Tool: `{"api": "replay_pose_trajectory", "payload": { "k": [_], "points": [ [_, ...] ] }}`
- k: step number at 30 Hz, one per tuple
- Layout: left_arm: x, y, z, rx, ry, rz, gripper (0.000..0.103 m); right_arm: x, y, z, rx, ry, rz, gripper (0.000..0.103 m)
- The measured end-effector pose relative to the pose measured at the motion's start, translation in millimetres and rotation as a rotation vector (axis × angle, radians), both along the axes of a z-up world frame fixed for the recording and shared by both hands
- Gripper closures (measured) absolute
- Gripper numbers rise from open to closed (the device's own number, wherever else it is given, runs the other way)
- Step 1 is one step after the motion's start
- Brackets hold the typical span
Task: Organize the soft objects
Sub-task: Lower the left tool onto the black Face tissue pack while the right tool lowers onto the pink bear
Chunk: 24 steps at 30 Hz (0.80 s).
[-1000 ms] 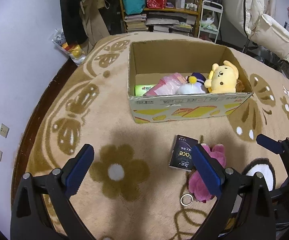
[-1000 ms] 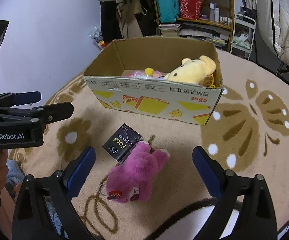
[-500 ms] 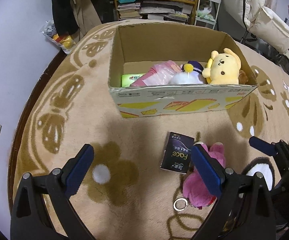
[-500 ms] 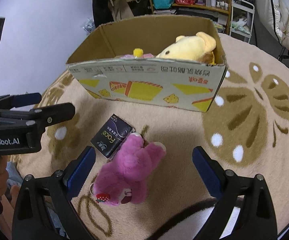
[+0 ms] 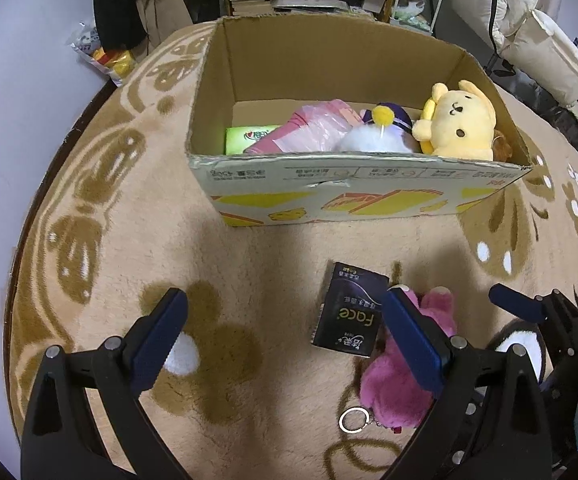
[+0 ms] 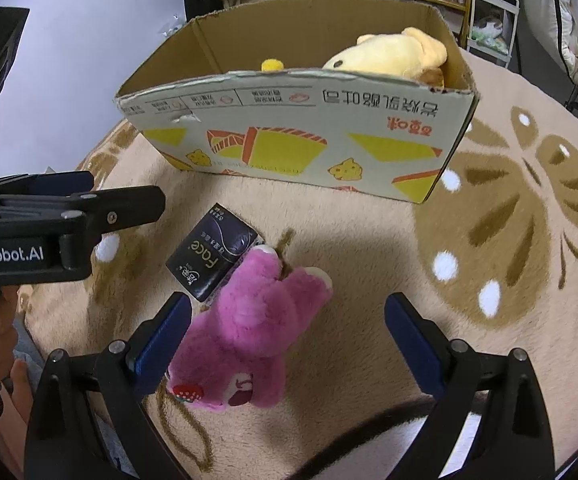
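On the carpet (image 6: 369,240), before the cardboard box (image 6: 289,136), the pink plush toy (image 6: 249,320) lies touching a dark tissue pack (image 6: 213,256). My right gripper (image 6: 289,320) hovers above it, jaws released; my left gripper (image 5: 285,320) is also wide apart, empty.

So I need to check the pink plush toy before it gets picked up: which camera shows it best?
The right wrist view: the pink plush toy lies whole on the rug between the open right gripper fingers, beside the dark tissue pack. In the left wrist view, a finger of the left gripper covers much of it.
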<state>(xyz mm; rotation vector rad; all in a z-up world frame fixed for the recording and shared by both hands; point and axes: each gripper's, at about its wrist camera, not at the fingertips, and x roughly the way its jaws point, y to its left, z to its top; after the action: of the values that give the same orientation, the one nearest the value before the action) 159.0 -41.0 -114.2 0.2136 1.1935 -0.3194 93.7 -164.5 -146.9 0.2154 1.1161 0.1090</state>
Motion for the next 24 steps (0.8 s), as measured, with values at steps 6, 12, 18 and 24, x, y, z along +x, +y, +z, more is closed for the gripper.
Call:
{"api": "replay_pose_trajectory", "payload": {
  "k": [6, 12, 18, 24],
  "points": [
    [-2.5, -7.2, -6.5, 0.009, 0.012, -0.019, 0.006, 3.6, -1.1, -9.9, 0.022, 0.043, -0.007, 0.002],
    [-3.4, -10.3, -17.4, 0.016, 0.038, -0.023, 0.006, 7.0, 1.9, -22.4, 0.009, 0.094, -0.001, 0.002],
    [-0.7, -11.6, -22.6, 0.001, 0.054, -0.022, 0.006, 10.1, -0.3, -29.7, 0.04, 0.112, -0.014, 0.002],
    [0.7, -15.9, -31.7, 0.013, 0.069, -0.04, 0.006, 10.3, -1.2, -33.2, 0.06, 0.119, -0.015, 0.002]
  ]
}}
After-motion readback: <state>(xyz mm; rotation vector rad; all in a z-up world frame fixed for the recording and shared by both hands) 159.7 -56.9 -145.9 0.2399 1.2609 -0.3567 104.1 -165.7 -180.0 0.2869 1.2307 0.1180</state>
